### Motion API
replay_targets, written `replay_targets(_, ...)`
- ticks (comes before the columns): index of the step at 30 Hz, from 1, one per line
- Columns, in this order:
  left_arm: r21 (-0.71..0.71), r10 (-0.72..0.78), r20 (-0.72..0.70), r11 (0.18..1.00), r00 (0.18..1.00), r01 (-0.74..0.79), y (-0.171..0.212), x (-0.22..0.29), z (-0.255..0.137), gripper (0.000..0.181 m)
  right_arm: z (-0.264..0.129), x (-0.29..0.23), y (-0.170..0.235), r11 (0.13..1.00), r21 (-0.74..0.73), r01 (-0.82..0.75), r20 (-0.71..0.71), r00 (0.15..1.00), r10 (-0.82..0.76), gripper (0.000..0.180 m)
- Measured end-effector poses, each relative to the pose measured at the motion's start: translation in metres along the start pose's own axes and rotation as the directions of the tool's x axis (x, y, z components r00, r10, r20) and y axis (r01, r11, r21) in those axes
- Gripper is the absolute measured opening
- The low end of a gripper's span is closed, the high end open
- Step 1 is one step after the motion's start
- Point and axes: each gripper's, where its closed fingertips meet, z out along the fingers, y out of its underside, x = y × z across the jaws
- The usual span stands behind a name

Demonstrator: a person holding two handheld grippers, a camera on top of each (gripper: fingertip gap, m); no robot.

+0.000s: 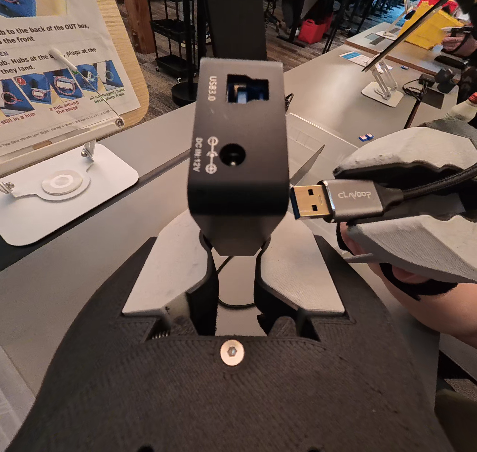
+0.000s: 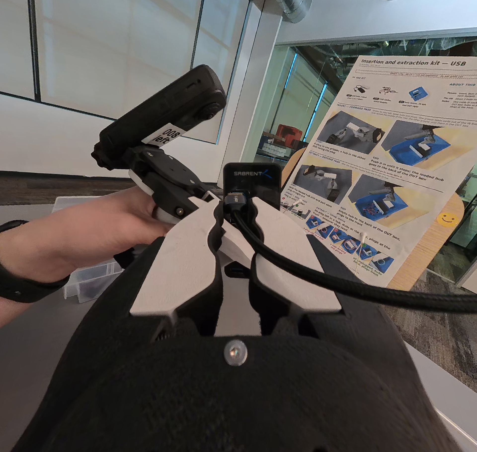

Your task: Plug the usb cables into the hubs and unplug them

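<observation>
Fingers [image 1: 178, 266] of the left gripper [image 1: 233, 252] are clamped on the bottom end of a black hub [image 1: 238, 156], which stands upright btwn them w/ its end face toward the camera; that face has a square port at 12 o'clock and a round power socket below it, both w/ nothing in them. Right gripper [image 1: 387, 207] comes in from 3 o'clock in the left wrist view, fingers pinched on the grey shell of a usb plug [image 1: 335, 199]; the plug's metal tip points toward 9 o'clock and sits just beside the hub's right edge, can't tell if touching. Braided black cable [image 2: 335, 279] runs from the plug back btwn the right fingers and off toward 4 o'clock in the right wrist view. From the right wrist view the plug [image 2: 236, 199] sits in front of the hub's glossy front face [image 2: 258, 181]; whether the tip has entered a port is hidden from this side. A hand [image 2: 103, 233] at 9 o'clock holds the left gripper, which carries a black camera [image 2: 165, 114] tilted toward 10 o'clock. An instruction sheet [image 2: 387, 168] leans on a stand at 2 o'clock. Grey table [image 1: 77, 272] lies under it all.
</observation>
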Motion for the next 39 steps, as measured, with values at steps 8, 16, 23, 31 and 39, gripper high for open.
replay_targets(8,0.009,0.0,-0.001,1.0,1.0,0.0,-0.002,0.001,-0.002,0.028,0.002,0.001,0.005,1.0,-0.017,-0.008,0.004,1.0,0.008,0.018)
replay_targets(16,0.008,0.016,0.017,1.0,1.0,-0.016,-0.002,0.0,-0.001,0.028,0.003,0.002,0.01,0.999,-0.037,-0.019,0.007,1.0,0.019,0.018)
replay_targets(23,0.013,0.047,0.051,0.999,0.998,-0.048,-0.003,-0.001,0.0,0.028,0.004,0.003,0.011,0.998,-0.048,-0.045,0.015,0.999,0.046,0.018)
replay_targets(31,0.011,0.194,0.131,0.98,0.972,-0.198,-0.009,0.0,-0.003,0.029,0.0,0.006,0.007,1.0,-0.016,-0.026,-0.006,1.0,0.026,0.018)
replay_targets(39,0.102,0.173,0.115,0.978,0.978,-0.185,-0.018,0.011,0.0,0.029,-0.005,0.009,0.0,0.998,0.031,-0.049,-0.013,0.999,0.049,0.018)
